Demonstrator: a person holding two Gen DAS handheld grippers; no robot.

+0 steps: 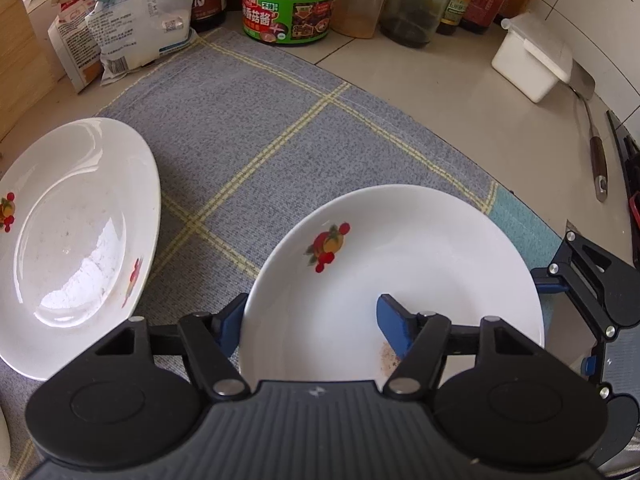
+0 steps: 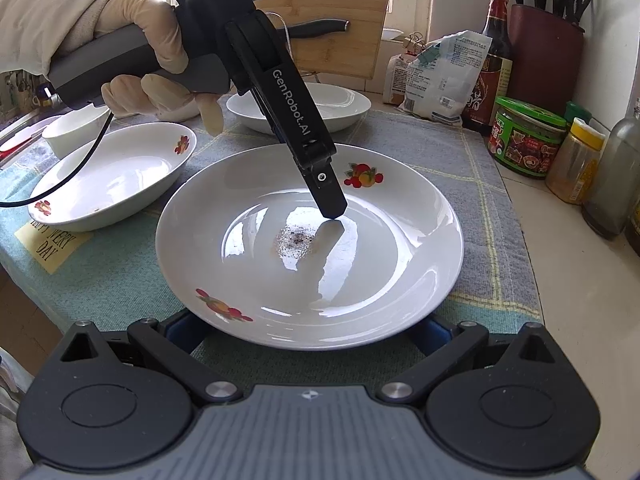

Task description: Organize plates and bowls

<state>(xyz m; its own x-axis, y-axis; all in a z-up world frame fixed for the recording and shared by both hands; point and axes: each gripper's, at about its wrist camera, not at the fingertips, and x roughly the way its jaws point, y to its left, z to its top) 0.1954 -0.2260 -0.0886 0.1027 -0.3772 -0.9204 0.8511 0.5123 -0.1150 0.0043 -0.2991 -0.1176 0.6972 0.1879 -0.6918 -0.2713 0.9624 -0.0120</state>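
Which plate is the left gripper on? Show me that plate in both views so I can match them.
Left wrist view: the plate with the brown stain sits lower right, the left gripper straddling its near rim.
Right wrist view: same plate fills the centre.
Shared landmark: the green-lidded sauce jar.

Three fruit-print plates (image 2: pixel 310 248), one plain plate (image 2: pixel 340 110), one small bowl (image 2: pixel 76 130)

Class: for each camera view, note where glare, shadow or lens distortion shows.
Left wrist view: window glare in the left plate, cloth lines bowed by the fisheye. Right wrist view: bright reflections across the centre plate, dark vignette in the corners.
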